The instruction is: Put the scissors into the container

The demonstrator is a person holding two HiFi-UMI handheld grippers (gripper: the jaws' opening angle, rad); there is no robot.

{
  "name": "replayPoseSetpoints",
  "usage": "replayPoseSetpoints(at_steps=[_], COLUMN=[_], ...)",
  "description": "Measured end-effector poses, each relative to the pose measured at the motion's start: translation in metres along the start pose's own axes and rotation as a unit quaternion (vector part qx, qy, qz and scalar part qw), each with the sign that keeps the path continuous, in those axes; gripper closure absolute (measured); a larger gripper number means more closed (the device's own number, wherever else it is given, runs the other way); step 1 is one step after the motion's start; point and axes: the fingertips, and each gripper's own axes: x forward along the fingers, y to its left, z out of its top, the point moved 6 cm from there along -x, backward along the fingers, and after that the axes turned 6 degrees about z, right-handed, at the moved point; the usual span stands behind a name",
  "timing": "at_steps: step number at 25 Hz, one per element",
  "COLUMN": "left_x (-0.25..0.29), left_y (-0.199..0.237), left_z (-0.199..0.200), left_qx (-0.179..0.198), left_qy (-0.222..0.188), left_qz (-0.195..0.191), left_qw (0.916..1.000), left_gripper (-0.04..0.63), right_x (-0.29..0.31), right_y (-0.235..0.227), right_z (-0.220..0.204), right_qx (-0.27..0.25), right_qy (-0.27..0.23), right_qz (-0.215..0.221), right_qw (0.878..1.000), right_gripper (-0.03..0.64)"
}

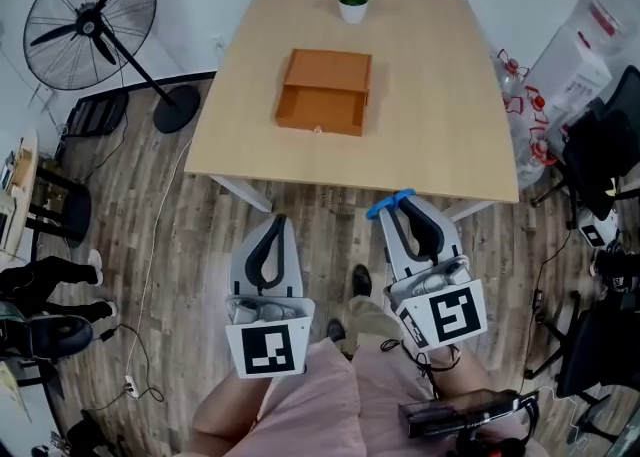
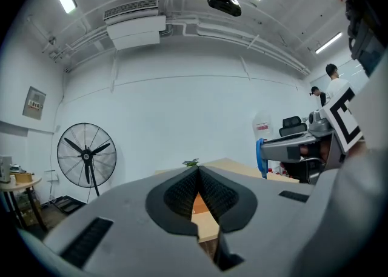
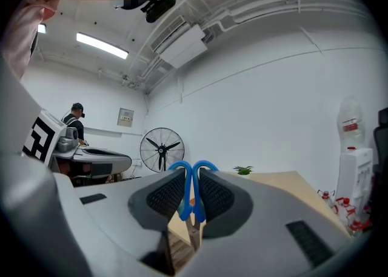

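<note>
blue scissors (image 3: pixel 185 206), pinched in right claw (image 3: pixel 193 171)

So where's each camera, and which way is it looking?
Head view: on the person's head, looking down at table, container, left gripper, right gripper, own lap.
Left gripper view: on that gripper, facing the table along shut, empty jaws.
Right gripper view: on that gripper, along jaws clamping the scissors.
Both gripper views share fan and plant.

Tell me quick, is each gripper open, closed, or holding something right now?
Left gripper: closed, nothing between its jaws.
Right gripper: closed on the blue-handled metal scissors.
</note>
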Motion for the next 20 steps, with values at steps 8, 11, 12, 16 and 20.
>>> replayPoseSetpoints(at_steps=[8, 11, 12, 16, 20], left_x=[0.066, 0.084, 0.089, 0.104, 0.117], left_y=[-0.018, -0.019, -0.019, -0.02, -0.015], left_z=[0.021, 0.027, 0.028, 0.029, 0.027], left_qx=[0.02, 0.016, 0.012, -0.001, -0.005], left_qy=[-0.001, -0.002, -0.001, -0.003, -0.003], left_qz=[0.012, 0.018, 0.02, 0.028, 0.039], left_qw=[0.9997, 0.9997, 0.9997, 0.9996, 0.9992], left_gripper=[0.591, 0.591, 0.591, 0.591, 0.591], right_x=[0.038, 0.051, 0.054, 0.068, 0.083], right_y=[-0.068, -0.083, -0.087, -0.101, -0.11], right_z=[0.01, 0.015, 0.017, 0.021, 0.023], right_qx=[0.009, 0.01, 0.009, 0.004, -0.002], right_qy=[-0.011, -0.022, -0.025, -0.031, -0.027], right_qz=[0.015, 0.022, 0.024, 0.034, 0.042], right_qw=[1.0, 0.999, 0.999, 0.999, 0.999], right_gripper=[0.543, 0.543, 0.543, 0.543, 0.543])
